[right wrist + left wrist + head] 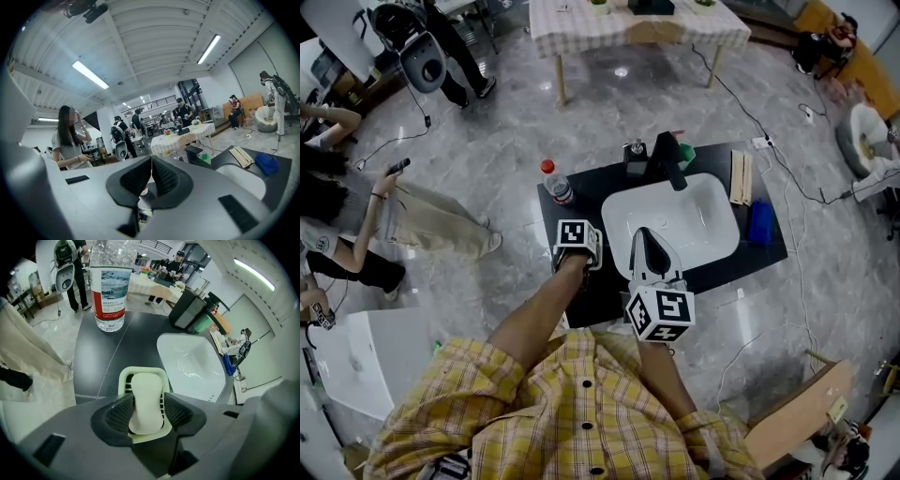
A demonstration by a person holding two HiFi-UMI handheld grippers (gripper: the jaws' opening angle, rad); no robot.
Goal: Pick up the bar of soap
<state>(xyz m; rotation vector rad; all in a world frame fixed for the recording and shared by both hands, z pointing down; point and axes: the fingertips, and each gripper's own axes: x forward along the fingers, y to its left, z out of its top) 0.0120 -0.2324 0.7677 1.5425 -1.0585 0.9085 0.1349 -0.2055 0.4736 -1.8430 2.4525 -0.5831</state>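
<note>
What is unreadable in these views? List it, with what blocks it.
- Left gripper view: the bar of soap's near end, behind the left gripper's jaws.
- Head view: the soap, hidden under the left gripper.
- Right gripper view: a small object, mostly behind the right gripper's shut jaws.

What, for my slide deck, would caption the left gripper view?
Open left gripper straddles the soap bar in its pale green dish, pads not yet pressing.
</note>
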